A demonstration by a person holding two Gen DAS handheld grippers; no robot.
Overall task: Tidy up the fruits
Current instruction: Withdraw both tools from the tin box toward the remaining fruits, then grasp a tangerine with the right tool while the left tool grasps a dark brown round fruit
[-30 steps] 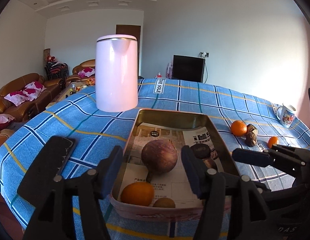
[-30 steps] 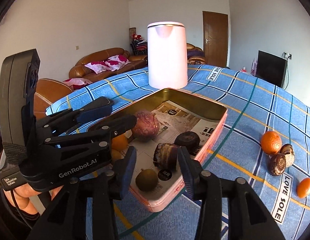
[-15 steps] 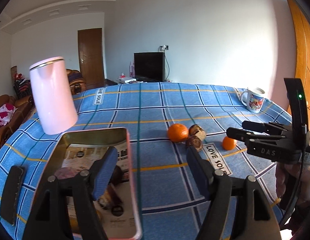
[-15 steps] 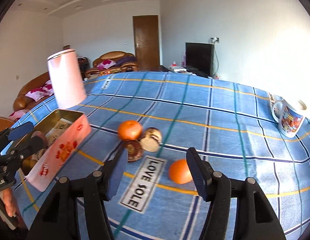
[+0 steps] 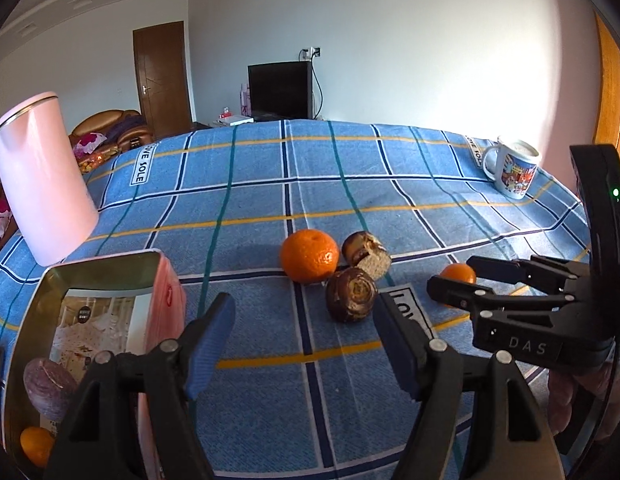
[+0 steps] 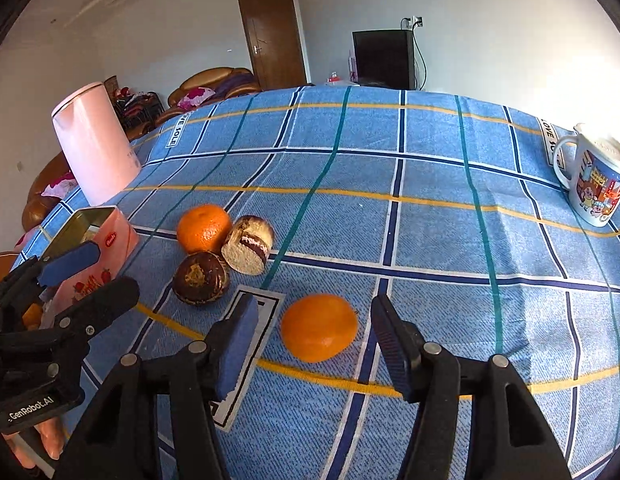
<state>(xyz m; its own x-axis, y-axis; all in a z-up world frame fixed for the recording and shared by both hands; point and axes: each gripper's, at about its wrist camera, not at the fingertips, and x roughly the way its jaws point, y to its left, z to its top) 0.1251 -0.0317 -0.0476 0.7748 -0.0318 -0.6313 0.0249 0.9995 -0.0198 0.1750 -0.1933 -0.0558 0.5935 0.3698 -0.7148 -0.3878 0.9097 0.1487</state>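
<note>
A small orange [image 6: 318, 327] lies on the blue checked cloth between the open fingers of my right gripper [image 6: 312, 338]; it also shows in the left wrist view [image 5: 458, 273]. A bigger orange [image 5: 309, 255] [image 6: 204, 228], a whole dark brown fruit [image 5: 351, 294] [image 6: 200, 277] and a split brown fruit [image 5: 366, 249] [image 6: 249, 244] lie together. My left gripper [image 5: 303, 340] is open and empty, just short of the brown fruit. The pink tin [image 5: 165, 292] [image 6: 109, 248] at the left holds a purple fruit [image 5: 45, 388] and an orange [image 5: 35, 446].
A pink kettle [image 5: 41, 184] [image 6: 93, 144] stands at the far left behind the tin. A printed mug [image 5: 512, 168] [image 6: 594, 184] stands at the far right near the table edge. A sofa, door and television are beyond the table.
Both grippers have swung right from above the tin toward the loose fruits. My right gripper has closed in around the small orange. My left gripper has neared the brown fruit.
</note>
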